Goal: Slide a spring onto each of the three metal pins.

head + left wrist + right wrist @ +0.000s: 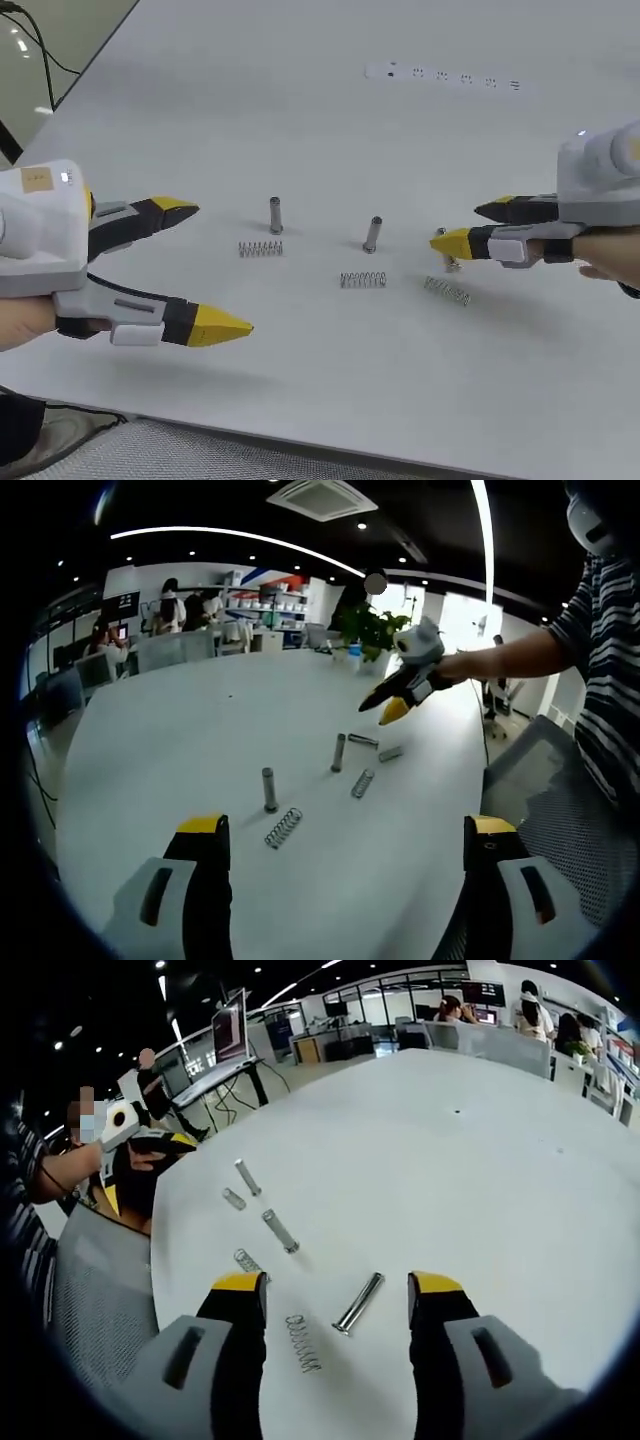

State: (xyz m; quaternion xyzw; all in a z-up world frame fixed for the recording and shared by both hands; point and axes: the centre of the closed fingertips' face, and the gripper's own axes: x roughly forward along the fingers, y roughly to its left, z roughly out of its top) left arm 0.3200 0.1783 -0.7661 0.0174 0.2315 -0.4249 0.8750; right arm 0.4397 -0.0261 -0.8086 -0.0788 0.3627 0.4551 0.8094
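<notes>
Toward the front edge of the white desk (330,420), a slim silver metal pin (358,1303) lies flat ahead of my right gripper (338,1282), between its parted jaws and nearly along them, a coiled wire spring (303,1343) beside it; my left gripper (222,267), also parted, is farther.

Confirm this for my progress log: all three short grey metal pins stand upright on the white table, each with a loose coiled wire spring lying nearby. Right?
No. Two short grey metal pins stand upright; the third pin lies flat on the white table, between the open jaws of the right gripper, per the right gripper view. The coiled wire springs lie loose nearby.
</notes>
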